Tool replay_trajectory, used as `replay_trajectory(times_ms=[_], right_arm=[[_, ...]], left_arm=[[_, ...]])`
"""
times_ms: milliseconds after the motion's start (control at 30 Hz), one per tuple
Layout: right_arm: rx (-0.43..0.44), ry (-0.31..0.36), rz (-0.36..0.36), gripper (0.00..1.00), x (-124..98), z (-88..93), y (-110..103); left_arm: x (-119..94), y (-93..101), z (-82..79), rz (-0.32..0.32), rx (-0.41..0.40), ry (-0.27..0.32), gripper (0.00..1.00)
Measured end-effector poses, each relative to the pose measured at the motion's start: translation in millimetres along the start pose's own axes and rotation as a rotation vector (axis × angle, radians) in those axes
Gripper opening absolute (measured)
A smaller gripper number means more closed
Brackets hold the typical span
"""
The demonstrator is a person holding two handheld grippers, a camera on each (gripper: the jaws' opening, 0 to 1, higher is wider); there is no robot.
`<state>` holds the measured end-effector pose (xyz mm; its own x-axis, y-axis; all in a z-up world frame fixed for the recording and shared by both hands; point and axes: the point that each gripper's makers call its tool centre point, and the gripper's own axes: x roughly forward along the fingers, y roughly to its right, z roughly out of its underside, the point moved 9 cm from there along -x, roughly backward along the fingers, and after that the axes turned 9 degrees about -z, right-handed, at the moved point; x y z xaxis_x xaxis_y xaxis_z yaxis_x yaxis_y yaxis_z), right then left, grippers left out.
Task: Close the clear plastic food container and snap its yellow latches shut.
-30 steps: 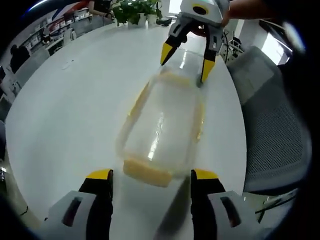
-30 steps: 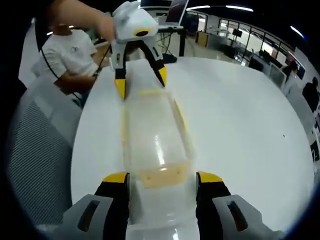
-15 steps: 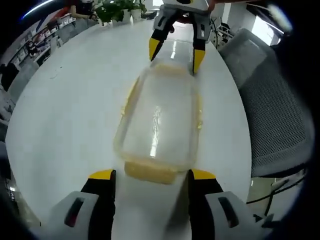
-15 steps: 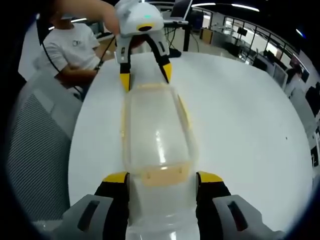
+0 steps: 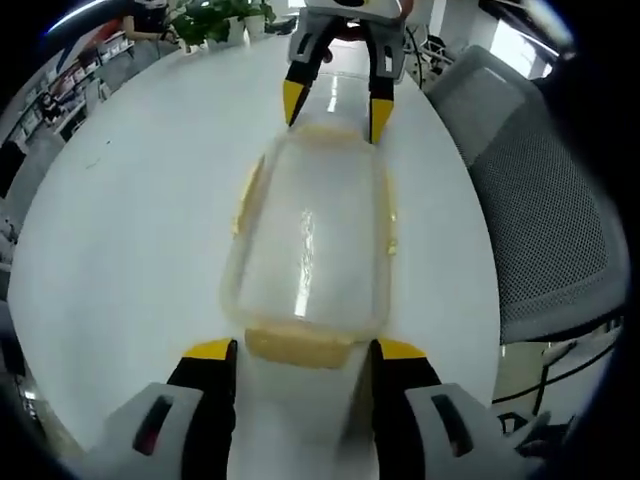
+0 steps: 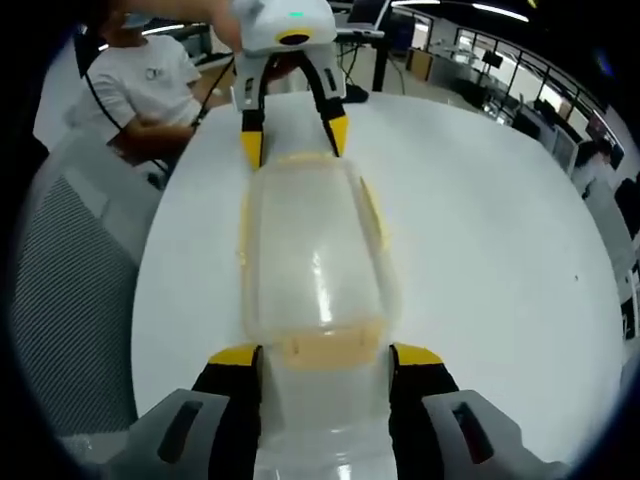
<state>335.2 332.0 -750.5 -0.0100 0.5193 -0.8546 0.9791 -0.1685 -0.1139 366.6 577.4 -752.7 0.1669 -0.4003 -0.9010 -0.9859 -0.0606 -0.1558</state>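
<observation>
A clear plastic food container [image 5: 310, 240] [image 6: 318, 260] lies lengthwise on the white table with its lid on. Yellow latches run along its long sides [image 5: 243, 196] [image 6: 374, 212], and a yellow end latch [image 5: 295, 347] [image 6: 333, 345] faces each camera. My left gripper [image 5: 295, 350] is open, its yellow-tipped jaws standing either side of the near end latch. My right gripper [image 6: 325, 355] is open in the same way at the opposite end. Each gripper appears across the container in the other's view: the right gripper [image 5: 328, 105] and the left gripper [image 6: 293, 140], jaws straddling the far end.
The round white table [image 5: 130, 220] [image 6: 500, 250] has bare surface to one side. A grey mesh chair [image 5: 540, 210] [image 6: 70, 300] stands at the table edge. A person in a white shirt [image 6: 140, 85] sits behind. Potted plants [image 5: 215, 15] stand at the far edge.
Both grippers have closed in toward the container's ends. In the left gripper view the far right gripper now reaches the container's end, and the container sits more squarely between the jaws.
</observation>
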Motion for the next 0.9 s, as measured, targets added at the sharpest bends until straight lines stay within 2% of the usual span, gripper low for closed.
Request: replay_trajectory(times_ms=[367,633,900], right_arm=[[-0.013,-0.063,0.01,0.45,0.3,-6.3,5.9],[-0.039,-0.115,0.0,0.43,3.6,-5.1,5.8],[-0.063,-0.156,0.006,0.39,6.9,-7.7,5.7]], left_arm=[[1.5,0.8,-7.7,0.029,0.08,-0.039,0.5],[1.9,0.6,-9.7,0.038,0.104,-0.059,0.48],[2.5,1.1,-12.2,0.042,0.113,-0.065,0.4]])
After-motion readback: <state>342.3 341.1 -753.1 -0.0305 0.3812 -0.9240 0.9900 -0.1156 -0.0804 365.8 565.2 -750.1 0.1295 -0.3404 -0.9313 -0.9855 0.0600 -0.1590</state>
